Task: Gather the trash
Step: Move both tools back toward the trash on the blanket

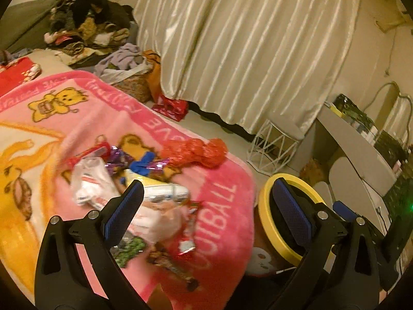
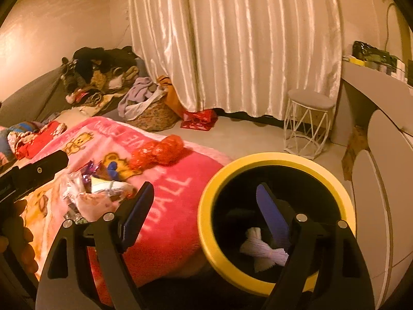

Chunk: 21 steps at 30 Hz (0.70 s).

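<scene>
Blue-padded fingers of the left gripper [image 1: 206, 204] spread wide and empty, low in frame above the wrappers [image 1: 124, 180] piled on the pink blanket [image 1: 222, 206]. The right gripper [image 2: 206, 209] gapes likewise, one finger over the yellow-rimmed bin [image 2: 206, 222] holding white crumpled trash [image 2: 260, 250]. Farther back, red netting [image 2: 160, 152], then curtains [image 2: 232, 44].

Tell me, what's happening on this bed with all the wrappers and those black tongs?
A person is clearing litter off the pink blanket. The left hand-held gripper hangs open and empty over the pile of wrappers. The right hand-held gripper, also open, hovers over the yellow-rimmed bin beside the bed, where a pale crumpled piece already lies. A red net bag and the wrappers remain on the blanket.
</scene>
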{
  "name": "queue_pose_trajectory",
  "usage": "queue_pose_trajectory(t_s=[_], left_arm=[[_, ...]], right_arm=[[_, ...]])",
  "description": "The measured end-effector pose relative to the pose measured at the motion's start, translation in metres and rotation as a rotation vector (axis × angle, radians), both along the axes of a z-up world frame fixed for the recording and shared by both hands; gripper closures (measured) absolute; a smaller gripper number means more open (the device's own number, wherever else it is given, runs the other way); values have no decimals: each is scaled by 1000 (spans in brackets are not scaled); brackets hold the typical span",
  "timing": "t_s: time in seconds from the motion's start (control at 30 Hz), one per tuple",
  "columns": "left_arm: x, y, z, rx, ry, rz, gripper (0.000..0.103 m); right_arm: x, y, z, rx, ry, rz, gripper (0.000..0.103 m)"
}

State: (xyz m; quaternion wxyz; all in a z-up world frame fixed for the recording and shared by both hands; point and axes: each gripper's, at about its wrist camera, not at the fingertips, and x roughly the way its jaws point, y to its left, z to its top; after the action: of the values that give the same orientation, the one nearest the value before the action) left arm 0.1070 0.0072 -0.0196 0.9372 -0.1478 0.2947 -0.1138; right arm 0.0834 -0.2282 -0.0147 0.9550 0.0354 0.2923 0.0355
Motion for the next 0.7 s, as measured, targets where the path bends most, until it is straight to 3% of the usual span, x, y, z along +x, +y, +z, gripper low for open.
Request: queue_pose_trajectory(t_s=[0.4, 0.7], left_arm=[[-10, 66, -3, -31, 10, 147, 11], [-22, 111, -19, -36, 61, 243, 11]], right_arm=[[13, 46, -2, -8, 22, 110, 24], [25, 83, -17, -20, 78, 175, 24]])
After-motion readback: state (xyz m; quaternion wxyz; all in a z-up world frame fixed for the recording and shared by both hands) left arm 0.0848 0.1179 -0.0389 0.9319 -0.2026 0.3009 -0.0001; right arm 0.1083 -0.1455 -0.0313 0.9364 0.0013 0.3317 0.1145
